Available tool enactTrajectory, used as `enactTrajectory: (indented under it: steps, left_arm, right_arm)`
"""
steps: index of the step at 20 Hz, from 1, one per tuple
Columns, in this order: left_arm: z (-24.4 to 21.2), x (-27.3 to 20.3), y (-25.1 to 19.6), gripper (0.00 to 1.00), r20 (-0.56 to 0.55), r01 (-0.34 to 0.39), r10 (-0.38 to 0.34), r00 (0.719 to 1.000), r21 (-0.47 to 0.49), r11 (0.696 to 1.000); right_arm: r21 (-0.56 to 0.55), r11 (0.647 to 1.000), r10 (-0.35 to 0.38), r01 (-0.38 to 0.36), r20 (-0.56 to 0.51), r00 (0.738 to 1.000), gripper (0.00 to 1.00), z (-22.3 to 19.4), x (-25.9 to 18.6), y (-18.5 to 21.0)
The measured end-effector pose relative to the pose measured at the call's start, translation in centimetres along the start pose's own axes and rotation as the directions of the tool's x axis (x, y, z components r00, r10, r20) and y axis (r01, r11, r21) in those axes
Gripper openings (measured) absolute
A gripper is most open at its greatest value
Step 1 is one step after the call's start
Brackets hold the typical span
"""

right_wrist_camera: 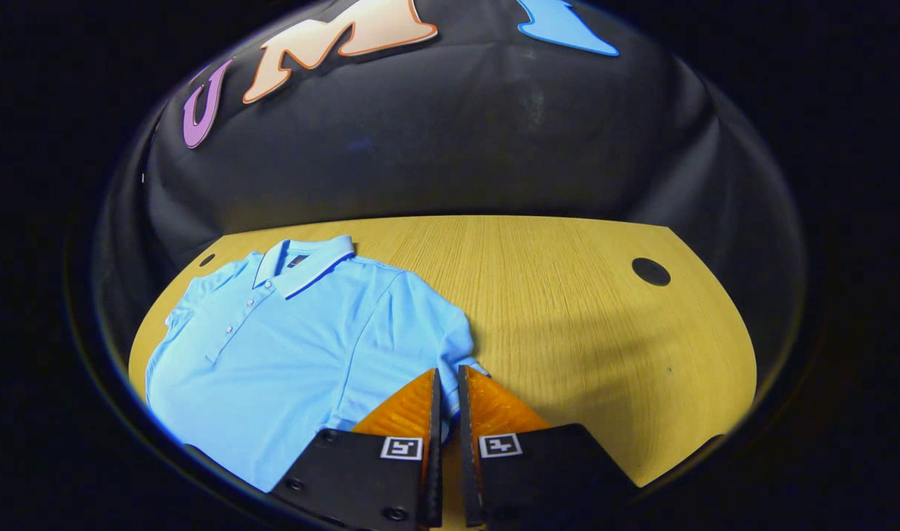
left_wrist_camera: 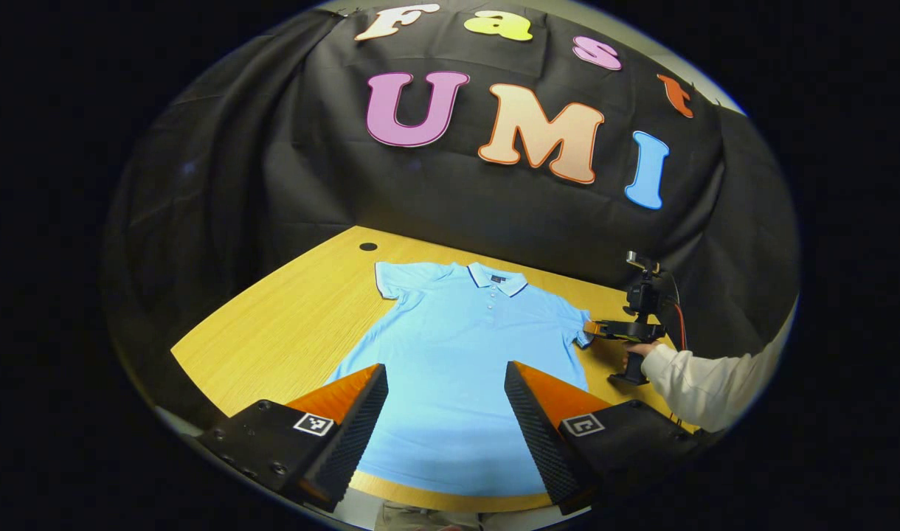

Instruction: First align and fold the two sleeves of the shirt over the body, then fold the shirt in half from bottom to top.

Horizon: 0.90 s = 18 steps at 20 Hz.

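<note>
Tabletop of pale wood carried the light blue polo shirt, which lay flat and face up, collar toward the booth wall and both short sleeves spread out. In the left gripper view the left gripper hovered above the shirt's lower body with its jaws wide apart and nothing between them. The hem near the table's front edge was partly hidden behind its fingers.

In the same view the right gripper sat low at the shirt's right sleeve, held by a hand in a pale sleeve reaching in from the right. In the right gripper view its jaws stood nearly together, pinching the sleeve's edge. The cloth inside the narrow gap was hard to make out. A dark round hole marked the bare wood.
</note>
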<state>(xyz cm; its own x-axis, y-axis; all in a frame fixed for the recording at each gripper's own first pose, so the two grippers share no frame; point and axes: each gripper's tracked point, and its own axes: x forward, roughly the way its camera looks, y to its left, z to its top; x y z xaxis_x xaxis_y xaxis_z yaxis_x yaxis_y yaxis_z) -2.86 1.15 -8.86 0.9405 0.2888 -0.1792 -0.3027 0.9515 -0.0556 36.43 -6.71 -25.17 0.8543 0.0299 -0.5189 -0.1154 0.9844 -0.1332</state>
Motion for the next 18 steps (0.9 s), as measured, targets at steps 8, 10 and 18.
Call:
enactTrajectory:
  steps: [8, 10, 18]
  left_arm:
    - [-0.4, 0.2, -0.3, 0.95, 0.008, 0.021, -0.02, 1.0, -0.014, 1.0]
    - [-0.1, 0.5, -0.1, 0.96, 0.015, 0.031, -0.031, 0.999, -0.009, 0.999]
    - [1.2, 3.3, 1.8, 0.96, -0.004, 0.124, -0.124, 0.992, 0.035, 0.992]
  right_arm:
    - [0.056, 0.998, 0.013, -0.017, 0.073, 0.997, 0.05, 3.3, -2.1, 1.6]
    - [0.114, 0.991, 0.052, -0.067, 0.13, 0.99, 0.05, 5.4, -3.1, 3.4]
    - [0.226, 0.932, 0.25, -0.282, 0.159, 0.955, 0.05, 6.2, -3.0, 15.2]
